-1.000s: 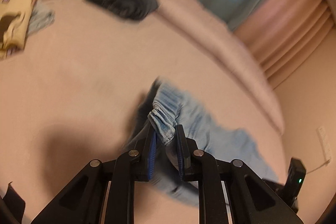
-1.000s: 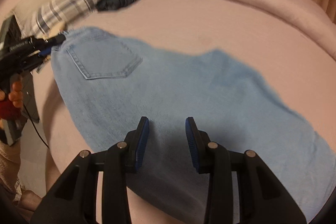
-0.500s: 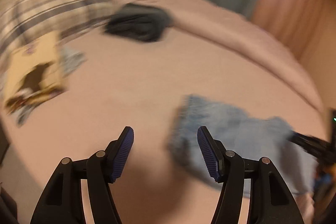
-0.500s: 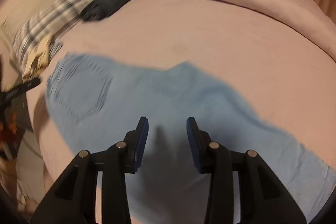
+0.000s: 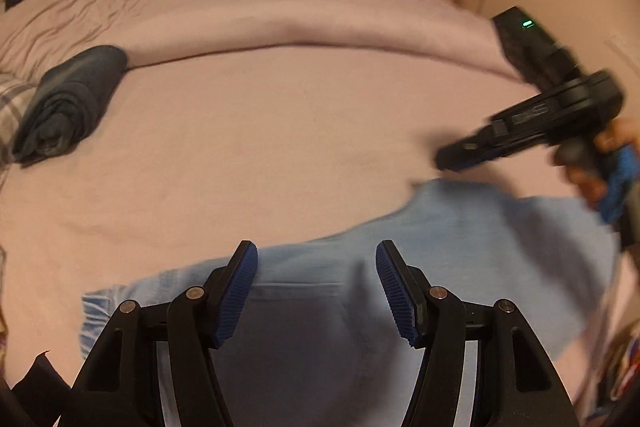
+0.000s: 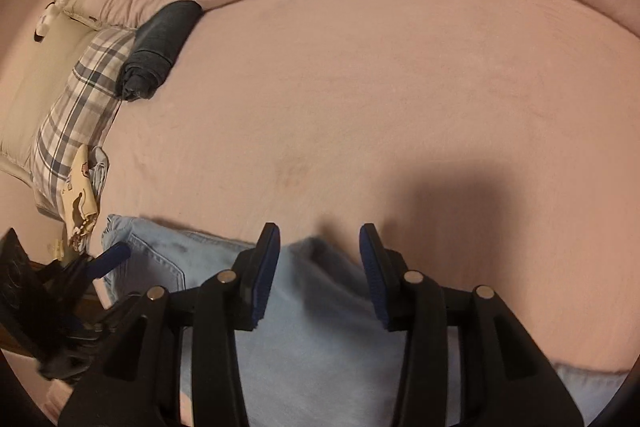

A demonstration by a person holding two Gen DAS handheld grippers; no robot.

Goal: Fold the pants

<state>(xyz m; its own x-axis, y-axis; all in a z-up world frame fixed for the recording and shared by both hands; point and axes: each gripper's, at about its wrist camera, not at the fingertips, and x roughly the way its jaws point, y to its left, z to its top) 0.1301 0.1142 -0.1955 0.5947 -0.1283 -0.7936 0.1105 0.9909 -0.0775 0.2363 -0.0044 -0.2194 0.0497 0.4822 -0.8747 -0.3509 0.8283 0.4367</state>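
The left tongs (image 5: pixel 316 291) stand wide open with nothing between the pads, hovering over the light blue jeans (image 5: pixel 420 267), which lie flat on the pink bed (image 5: pixel 260 131). The right tongs (image 6: pixel 319 269) are open too and empty, above the same jeans (image 6: pixel 320 339); a back pocket shows at 9 o'clock of them. Whether either pair touches the cloth is hard to say. A rolled dark garment (image 6: pixel 162 49) lies at 11 o'clock beside a plaid pillow (image 6: pixel 80 111), well apart from the jeans.
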